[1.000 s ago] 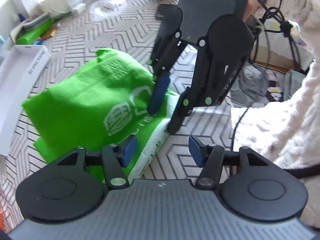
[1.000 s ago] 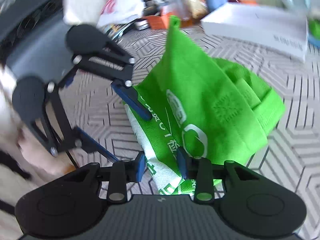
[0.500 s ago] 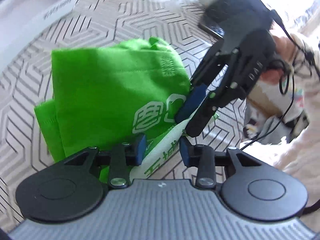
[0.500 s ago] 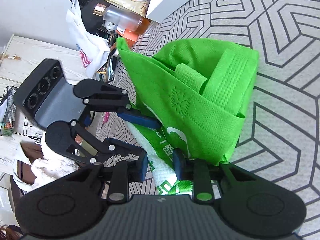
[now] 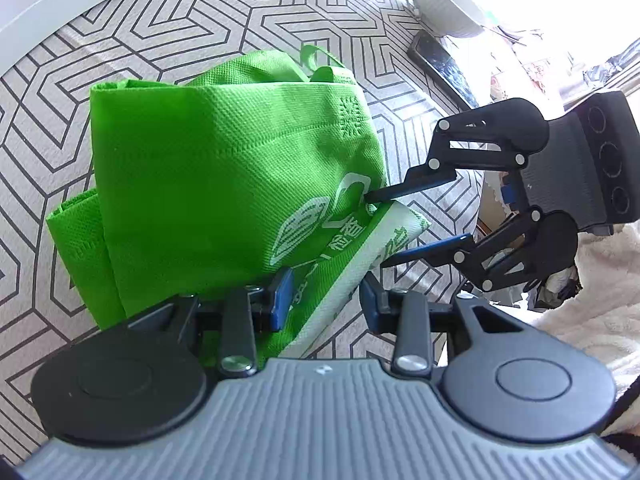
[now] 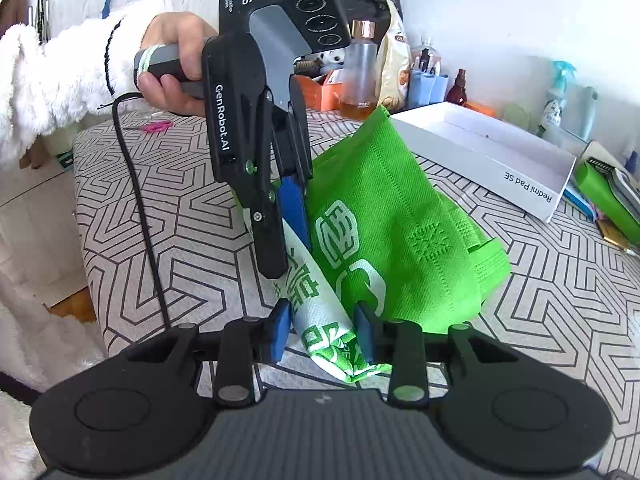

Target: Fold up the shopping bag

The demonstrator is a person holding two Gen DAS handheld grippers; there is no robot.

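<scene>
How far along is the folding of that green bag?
Partly done: the shopping bag already lies doubled over itself on the patterned table. In hand: the left gripper and the right gripper both have its white printed edge between their fingers; the right one's fingers are opening. Left: the bundle is loose and puffy, one corner sticking up, so it probably needs another fold and flattening.

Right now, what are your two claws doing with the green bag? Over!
Left claw and right claw both around the white-printed edge of the green bag; right jaws opening. Bag bunched, half folded, on the patterned table. White box nearby, not blocking.
</scene>
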